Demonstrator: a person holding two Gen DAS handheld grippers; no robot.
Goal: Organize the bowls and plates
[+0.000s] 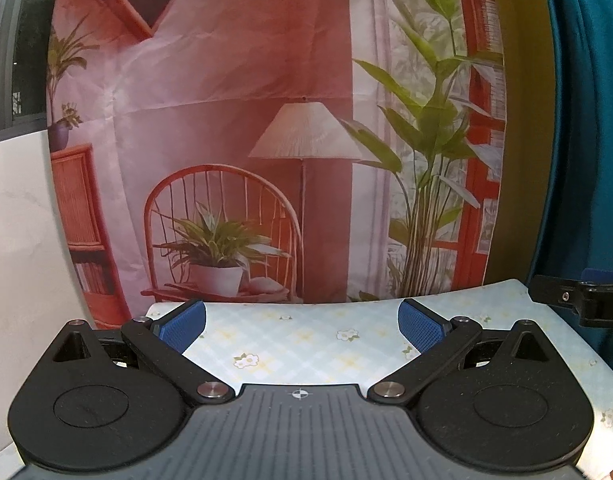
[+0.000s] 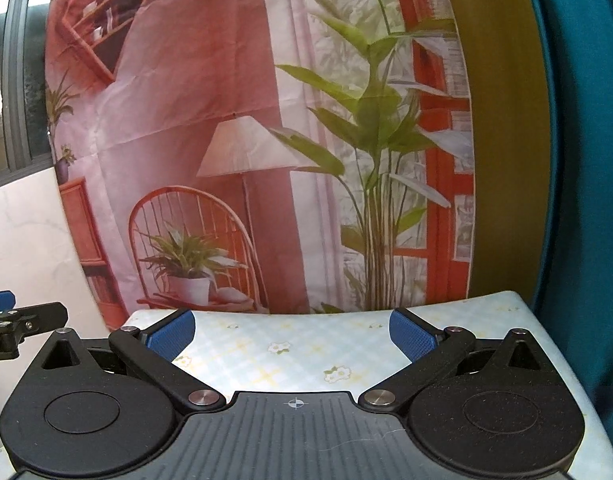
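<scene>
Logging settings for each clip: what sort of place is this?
Probably a staged indoor recording spot, not a real kitchen: a printed living-room backdrop hangs behind a table with a floral cloth, beside a teal curtain.

**Open surface ahead, cloth wall behind**

The flowered surface [image 1: 306,344] lies bare between and ahead of both tongs, whose jaws stand wide apart. A printed backdrop [image 1: 234,120] hangs upright along its far edge and closes off that way. A teal curtain [image 2: 586,160] bounds the right side. The left tongs [image 1: 302,326] and right tongs [image 2: 292,330] sit side by side, near each other.
</scene>
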